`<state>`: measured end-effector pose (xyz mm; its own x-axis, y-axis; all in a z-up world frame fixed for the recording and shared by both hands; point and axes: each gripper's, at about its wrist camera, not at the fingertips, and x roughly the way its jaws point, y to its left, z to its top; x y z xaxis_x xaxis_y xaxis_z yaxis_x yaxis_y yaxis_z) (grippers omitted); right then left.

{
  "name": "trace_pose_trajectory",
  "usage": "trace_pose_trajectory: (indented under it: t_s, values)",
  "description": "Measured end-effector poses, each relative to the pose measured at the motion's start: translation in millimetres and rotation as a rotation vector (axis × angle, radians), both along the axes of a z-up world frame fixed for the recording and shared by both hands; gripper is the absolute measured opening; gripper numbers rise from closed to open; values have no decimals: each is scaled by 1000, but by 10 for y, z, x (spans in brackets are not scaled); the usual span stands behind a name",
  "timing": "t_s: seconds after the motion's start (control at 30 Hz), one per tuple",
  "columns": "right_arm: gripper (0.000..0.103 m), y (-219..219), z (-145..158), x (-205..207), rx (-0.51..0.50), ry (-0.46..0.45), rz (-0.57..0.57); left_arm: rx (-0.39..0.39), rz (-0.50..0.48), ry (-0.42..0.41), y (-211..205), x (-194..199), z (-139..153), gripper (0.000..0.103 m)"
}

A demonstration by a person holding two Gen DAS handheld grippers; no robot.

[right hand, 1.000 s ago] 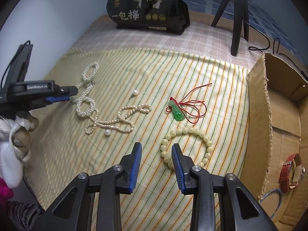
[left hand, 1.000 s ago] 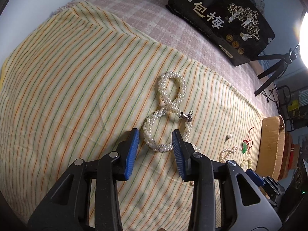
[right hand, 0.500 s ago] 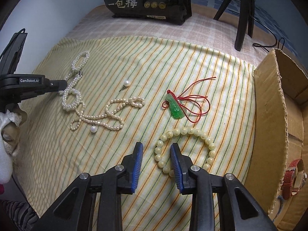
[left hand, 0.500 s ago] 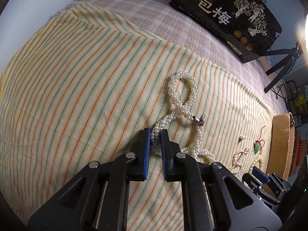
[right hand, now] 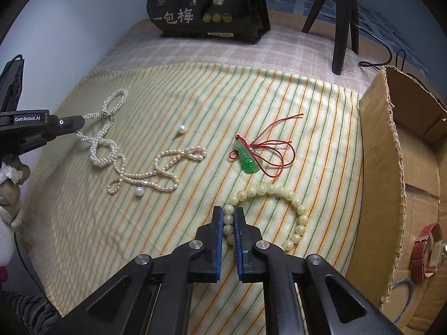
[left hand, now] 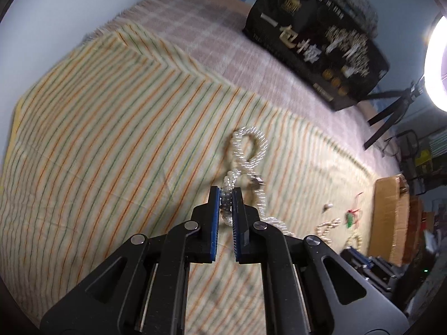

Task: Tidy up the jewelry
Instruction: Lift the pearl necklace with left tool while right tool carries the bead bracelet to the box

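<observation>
Striped cloth on the worktop, jewelry scattered.
Left tool clenches the pearl necklace, right tool the bead bracelet (loose loops could snag, slipping free).

the right gripper has just closed its blue pads on the pale bead bracelet near the front edge of the striped cloth. the green pendant lies just beyond. at the cloth's left edge the left gripper grips the braided pearl necklace. the cardboard box stands along the right edge.
</observation>
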<state>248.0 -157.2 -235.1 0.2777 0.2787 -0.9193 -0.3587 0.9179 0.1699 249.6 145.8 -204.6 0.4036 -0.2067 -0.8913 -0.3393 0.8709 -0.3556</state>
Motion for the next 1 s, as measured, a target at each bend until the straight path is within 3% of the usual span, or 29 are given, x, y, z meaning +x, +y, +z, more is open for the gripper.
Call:
trace_pose_trajectory:
  t_s: [0.57,1.0]
  values:
    - [5,-169,605,-199,150,-91,-31,-74,-14,-182,-43,-266,725,6]
    - [5,-408,987,-379,196,-167,-51,-65,-53,-317,-255,-462,1270,6]
